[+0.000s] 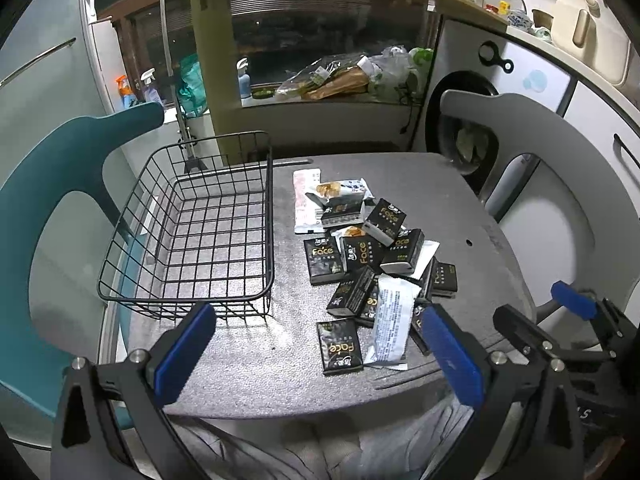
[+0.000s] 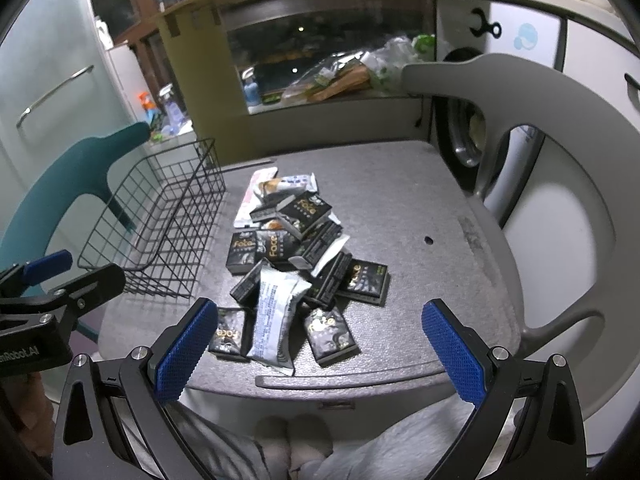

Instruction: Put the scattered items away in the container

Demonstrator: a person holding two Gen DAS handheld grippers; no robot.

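A black wire basket (image 1: 192, 232) stands empty on the left of a grey table (image 1: 440, 184); it also shows in the right wrist view (image 2: 160, 224). A pile of black "Face" tissue packs (image 1: 362, 258) and white snack packets (image 1: 392, 320) lies to its right, also seen in the right wrist view as tissue packs (image 2: 330, 334) and a snack packet (image 2: 276, 320). My left gripper (image 1: 316, 352) is open and empty above the table's near edge. My right gripper (image 2: 320, 344) is open and empty, just short of the pile; it shows at the right of the left wrist view (image 1: 536, 312).
A teal chair (image 1: 60, 208) stands left of the table and a grey chair (image 1: 560, 152) right of it. A cabinet with a shelf of bags (image 1: 344, 76) and a washing machine (image 1: 460, 120) stand behind. The person's knees (image 2: 292, 448) are below the near edge.
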